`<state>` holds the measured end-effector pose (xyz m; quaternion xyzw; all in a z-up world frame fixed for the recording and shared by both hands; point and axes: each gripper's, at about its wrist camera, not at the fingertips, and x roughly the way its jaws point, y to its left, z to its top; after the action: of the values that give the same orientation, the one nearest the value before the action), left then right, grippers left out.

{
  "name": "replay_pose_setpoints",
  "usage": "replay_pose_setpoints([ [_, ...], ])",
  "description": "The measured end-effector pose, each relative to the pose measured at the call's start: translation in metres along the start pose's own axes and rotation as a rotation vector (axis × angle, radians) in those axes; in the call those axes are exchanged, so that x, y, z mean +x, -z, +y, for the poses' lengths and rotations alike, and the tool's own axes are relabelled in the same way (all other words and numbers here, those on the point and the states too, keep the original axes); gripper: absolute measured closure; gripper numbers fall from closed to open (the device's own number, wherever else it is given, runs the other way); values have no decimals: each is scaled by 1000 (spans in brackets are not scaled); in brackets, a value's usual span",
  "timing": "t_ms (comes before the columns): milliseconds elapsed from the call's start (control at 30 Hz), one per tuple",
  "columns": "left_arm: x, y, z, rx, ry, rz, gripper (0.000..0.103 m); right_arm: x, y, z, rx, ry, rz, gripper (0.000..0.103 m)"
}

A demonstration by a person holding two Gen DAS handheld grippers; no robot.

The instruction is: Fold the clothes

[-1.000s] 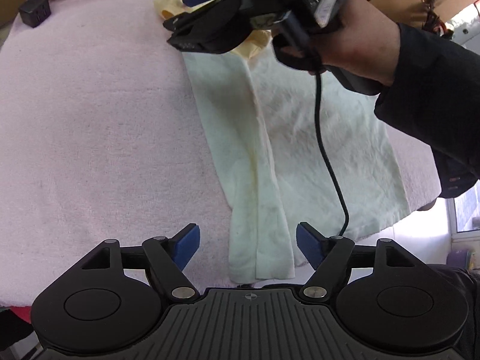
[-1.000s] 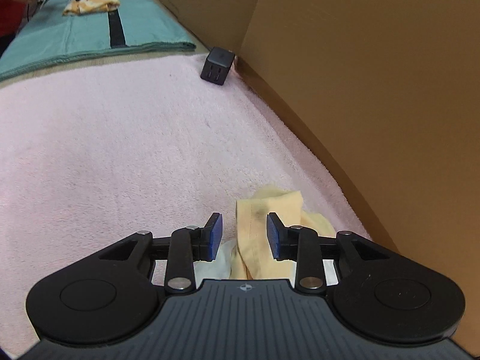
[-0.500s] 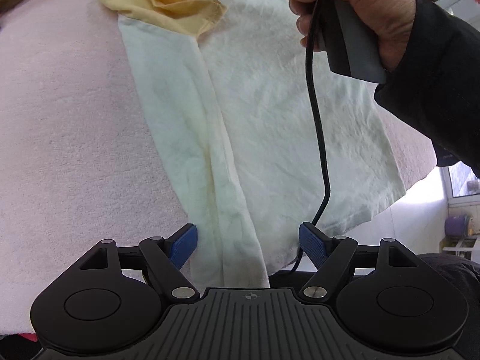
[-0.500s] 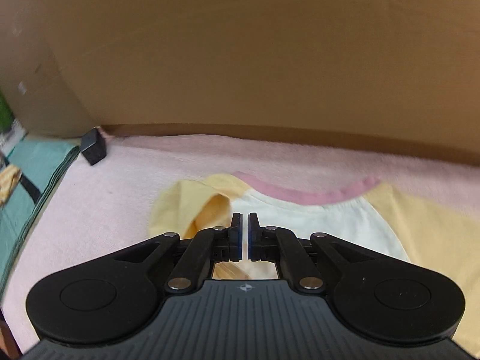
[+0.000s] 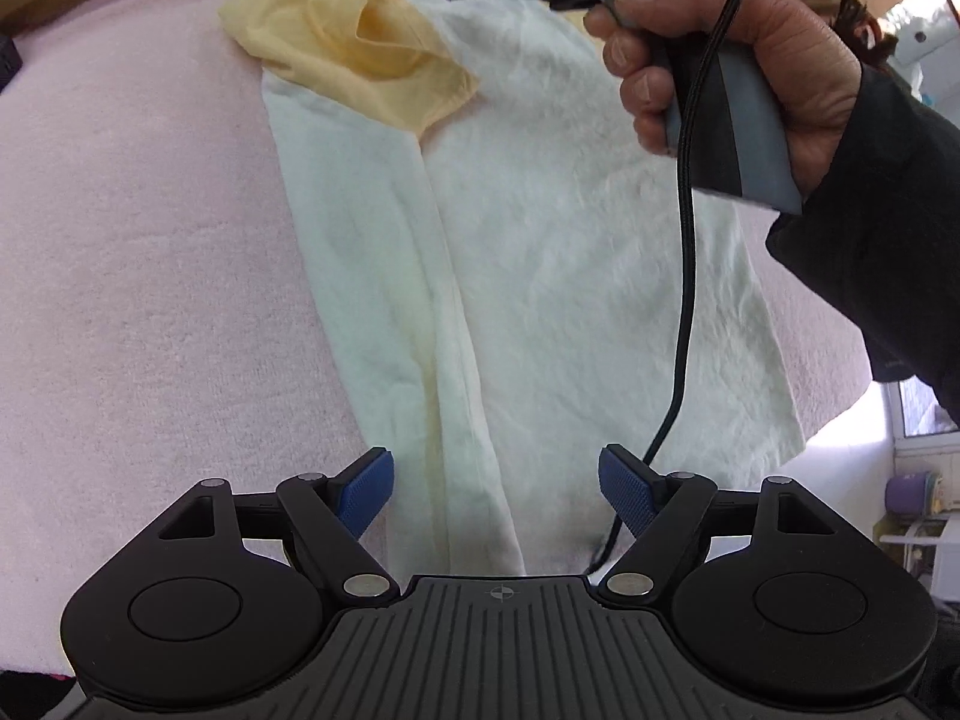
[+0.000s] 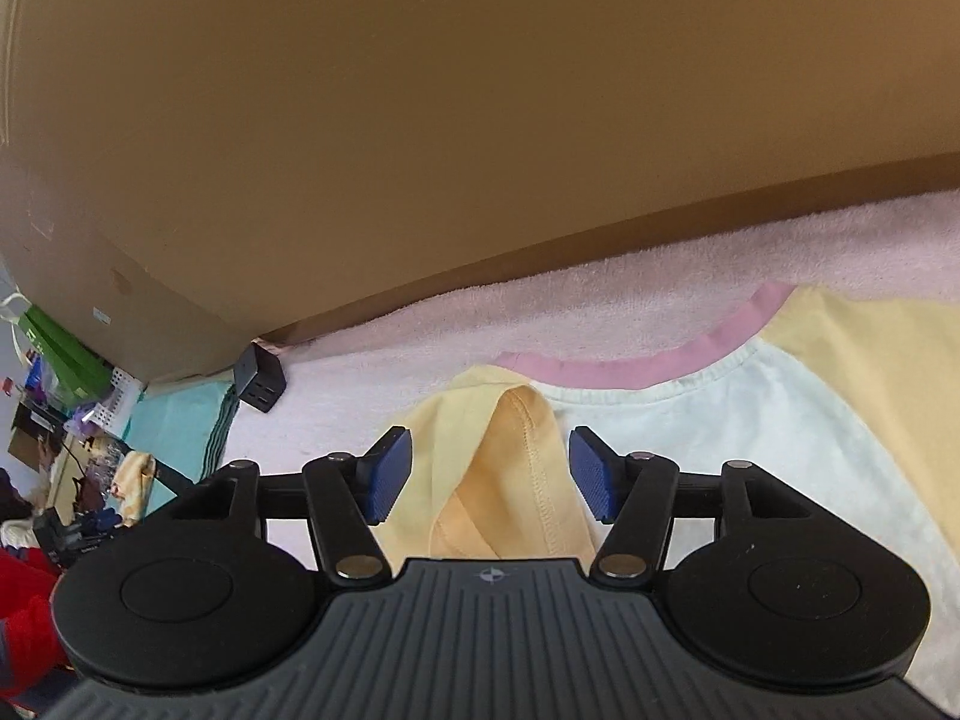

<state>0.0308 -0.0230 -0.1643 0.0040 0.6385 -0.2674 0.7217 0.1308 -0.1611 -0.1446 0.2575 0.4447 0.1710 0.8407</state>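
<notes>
Just now the right gripper (image 6: 490,477) has been opening, its jaws apart around the folded yellow cotton sleeve (image 6: 510,480) of the cream T-shirt (image 5: 570,270); the left gripper (image 5: 497,495) hangs wide, empty. The loose sleeve may spring back if dragged.

A makeshift data-recording workroom: a pink towel (image 5: 120,300) covers the table, cardboard (image 6: 420,120) walls it in, and cluttered shelves with baskets (image 6: 114,396) stand behind.

The shirt's (image 5: 576,252) bottom hem is hidden behind the left gripper's body, and its right sleeve (image 6: 888,372) runs off the picture's edge. The clutter (image 6: 78,456) at far left is too small to make out
</notes>
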Motion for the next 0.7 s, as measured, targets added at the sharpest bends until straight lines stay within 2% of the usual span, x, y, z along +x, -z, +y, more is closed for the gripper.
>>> replay_pose_setpoints([
  [67, 0, -6, 2, -20, -49, -24, 16, 8, -4, 4, -11, 6, 22, 51],
  [133, 1, -9, 2, -19, -103, -44, 16, 16, -5, 7, -23, 16, 35, 57],
  [167, 1, -11, 1, -13, -128, -50, 16, 19, -6, 7, -16, 7, 45, 66],
  [233, 4, -14, 0, 6, -163, -51, 16, 23, -7, 8, -3, -8, 55, 77],
  [300, 10, -15, -1, 21, -179, -38, 16, 26, -8, 10, -5, 13, 44, 87],
  [333, 13, -15, -1, 27, -183, -29, 16, 26, -8, 12, -6, 28, 35, 100],
  [500, 28, -9, -2, 31, -160, 22, 16, 8, -10, 10, -9, 83, -82, 102],
  [700, 36, -5, -4, 52, -145, 56, 16, -9, -5, -1, -4, 184, -137, 103],
])
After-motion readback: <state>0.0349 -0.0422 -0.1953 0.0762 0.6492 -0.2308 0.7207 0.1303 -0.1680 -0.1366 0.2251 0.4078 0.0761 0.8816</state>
